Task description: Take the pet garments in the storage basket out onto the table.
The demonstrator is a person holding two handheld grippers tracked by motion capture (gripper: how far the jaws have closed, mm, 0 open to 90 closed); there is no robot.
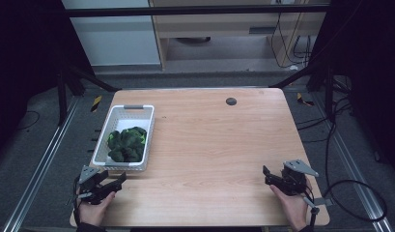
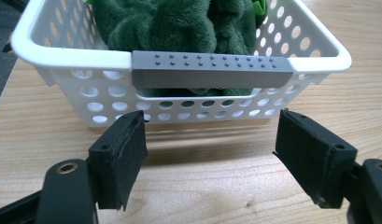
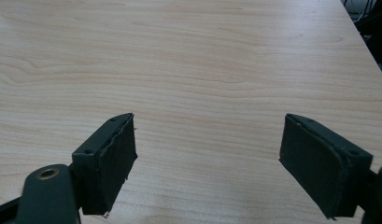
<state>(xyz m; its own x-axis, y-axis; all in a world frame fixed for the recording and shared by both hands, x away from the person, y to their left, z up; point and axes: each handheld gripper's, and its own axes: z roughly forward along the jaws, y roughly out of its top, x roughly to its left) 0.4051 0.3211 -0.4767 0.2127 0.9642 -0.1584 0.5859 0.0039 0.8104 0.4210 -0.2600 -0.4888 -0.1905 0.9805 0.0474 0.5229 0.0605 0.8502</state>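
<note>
The left hand-held gripper (image 2: 209, 156) rests wide apart and empty on the table (image 1: 209, 145), just short of the white basket (image 2: 179, 58). Green cloth (image 2: 174, 23) fills that basket. The right hand-held gripper (image 3: 207, 163) also gapes wide over bare wood.

Basket (image 1: 146, 126) sits on the table (image 1: 219, 145) at about nine o'clock, long side running front to back. Plush cloth (image 1: 127, 144) is piled inside it, toward the near end. Left gripper (image 1: 119, 181) at seven o'clock, just before the basket's near wall. Right gripper (image 1: 267, 175) at five o'clock, well apart. Cable port (image 1: 231, 101) at twelve o'clock.
</note>
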